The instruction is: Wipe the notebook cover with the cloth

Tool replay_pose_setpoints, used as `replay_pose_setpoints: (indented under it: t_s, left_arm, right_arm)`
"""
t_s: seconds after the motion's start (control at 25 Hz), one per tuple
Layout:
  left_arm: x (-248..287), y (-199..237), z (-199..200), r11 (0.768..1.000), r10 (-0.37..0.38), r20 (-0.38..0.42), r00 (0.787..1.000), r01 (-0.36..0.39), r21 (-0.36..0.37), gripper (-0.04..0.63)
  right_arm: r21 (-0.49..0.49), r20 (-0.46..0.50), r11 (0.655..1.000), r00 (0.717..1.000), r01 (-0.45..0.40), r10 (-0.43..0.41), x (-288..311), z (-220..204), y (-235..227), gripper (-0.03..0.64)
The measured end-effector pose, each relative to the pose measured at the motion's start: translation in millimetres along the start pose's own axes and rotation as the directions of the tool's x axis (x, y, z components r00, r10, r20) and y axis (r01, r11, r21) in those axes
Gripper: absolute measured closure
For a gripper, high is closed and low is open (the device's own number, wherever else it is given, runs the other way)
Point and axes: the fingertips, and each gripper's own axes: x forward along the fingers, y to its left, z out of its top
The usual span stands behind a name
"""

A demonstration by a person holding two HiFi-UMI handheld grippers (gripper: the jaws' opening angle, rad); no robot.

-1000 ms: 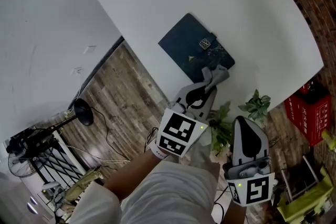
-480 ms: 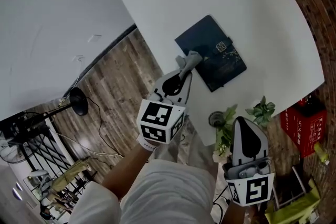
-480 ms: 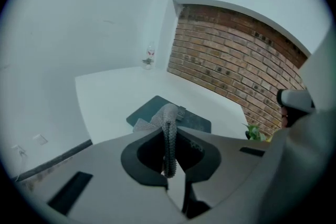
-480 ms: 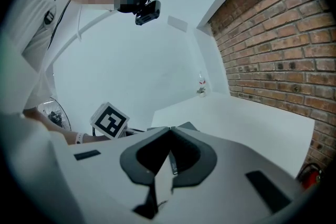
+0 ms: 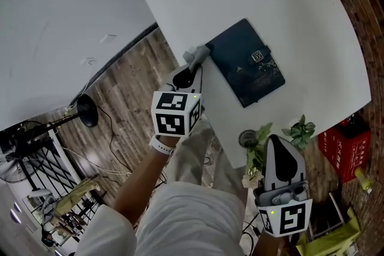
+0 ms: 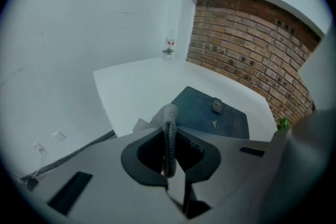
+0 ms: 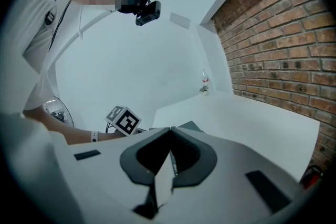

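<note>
Clamping one cloth beside one notebook

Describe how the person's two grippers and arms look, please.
Both the left gripper and right gripper are light grey with black recesses. Each carries a white cube with black square markers and a green light. The person wears a white wristband and white shirt.

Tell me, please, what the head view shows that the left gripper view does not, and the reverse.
Only the head view shows the right gripper, held off the table, and the red box on the floor. Only the left gripper view shows a small ornament at the table's far corner, and how the left gripper has its jaws closed on the cloth. Both show the dark notebook, the grey cloth and the white table.
</note>
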Motion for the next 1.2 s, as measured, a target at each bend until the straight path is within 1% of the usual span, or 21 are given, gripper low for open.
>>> replay_pose_setpoints:
  t_s: [0.12, 0.32, 0.44, 0.56, 0.8, 1.2]
  left_arm:
    - [14, -5, -5, 1.000, -0.026, -0.039, 0.999, 0.026, 0.005, 0.560]
    - [31, -26, -1, 0.995, -0.083, -0.062, 0.995, 0.086, 0.044, 0.560]
    - [35, -35, -1, 0.993, -0.100, -0.076, 0.992, 0.104, 0.056, 0.560]
    - [34, -39, -2, 0.991, -0.102, -0.084, 0.991, 0.108, 0.073, 0.560]
    - [28, -56, -11, 0.983, -0.145, -0.099, 0.984, 0.155, 0.101, 0.560]
    - [15, -92, -31, 0.969, -0.205, -0.132, 0.970, 0.220, 0.110, 0.560]
  right_arm:
    - [0.006, -0.003, 1.000, 1.000, 0.008, -0.008, 0, -1, -4, 0.614]
    - [0.020, 0.000, 0.999, 1.000, 0.031, -0.031, -1, -3, -13, 0.614]
    - [0.030, 0.010, 0.999, 0.999, 0.043, -0.044, -4, 0, -16, 0.614]
    - [0.038, 0.024, 0.998, 0.998, 0.052, -0.053, -7, 4, -18, 0.614]
    - [0.052, 0.044, 0.997, 0.997, 0.062, -0.065, -11, 7, -19, 0.614]
    - [0.059, 0.055, 0.995, 0.995, 0.076, -0.079, -23, 6, -16, 0.614]
